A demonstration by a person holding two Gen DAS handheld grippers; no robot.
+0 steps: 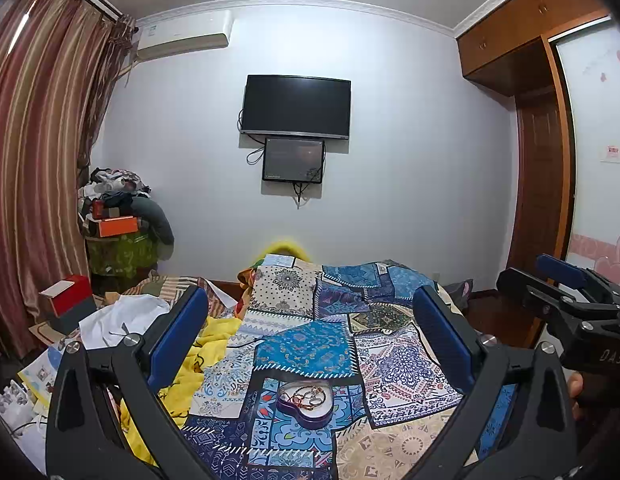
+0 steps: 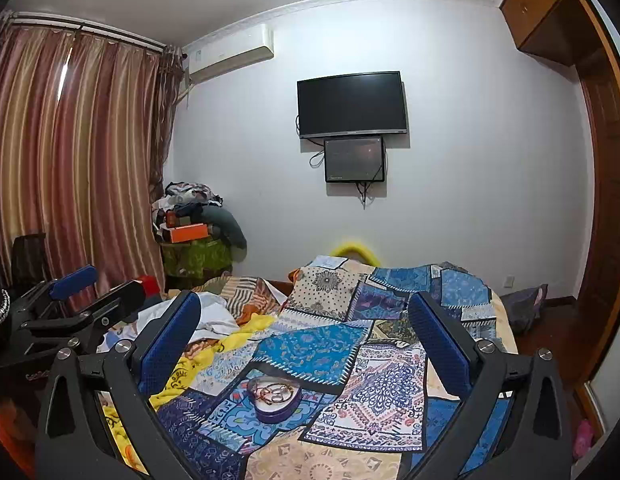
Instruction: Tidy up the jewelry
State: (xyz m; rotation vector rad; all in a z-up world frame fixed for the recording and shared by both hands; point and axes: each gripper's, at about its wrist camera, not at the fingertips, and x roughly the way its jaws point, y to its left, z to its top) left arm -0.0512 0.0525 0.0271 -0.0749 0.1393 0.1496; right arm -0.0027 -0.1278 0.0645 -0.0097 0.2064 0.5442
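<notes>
**On the patchwork quilt: a heart-shaped tin of jewelry, both claws spread wide**

Near the front edge of the bed, a heart-shaped tin [image 1: 306, 404] sits flat on the patchwork quilt [image 1: 310, 344], uncovered. From the left wrist view its point aims toward the near left and its two lobes toward the far right, so its long axis runs diagonally across the quilt. Its wall is a glossy purple metal, its inside pale. Within lies a tangle of jewelry [image 1: 308, 396]: thin gold-toned chain and a few small rings, too small to count with certainty.

The left gripper [image 1: 310, 332] hangs above the quilt with its jaws set far apart, gripping nothing; the tin shows between its blue ribbed pads [image 1: 178, 332], nearer than the tips. The right gripper [image 2: 306, 336] is likewise spread wide and empty, its black frame bolted with silver screws, and it stands just to the right of the left one.

The quilt is printed cloth in blue, cream and purple squares with paisley and geometric motifs. A crumpled yellow fabric [image 2: 182, 372] lies at its left edge, and white cloth [image 1: 122, 320] beyond that
</notes>
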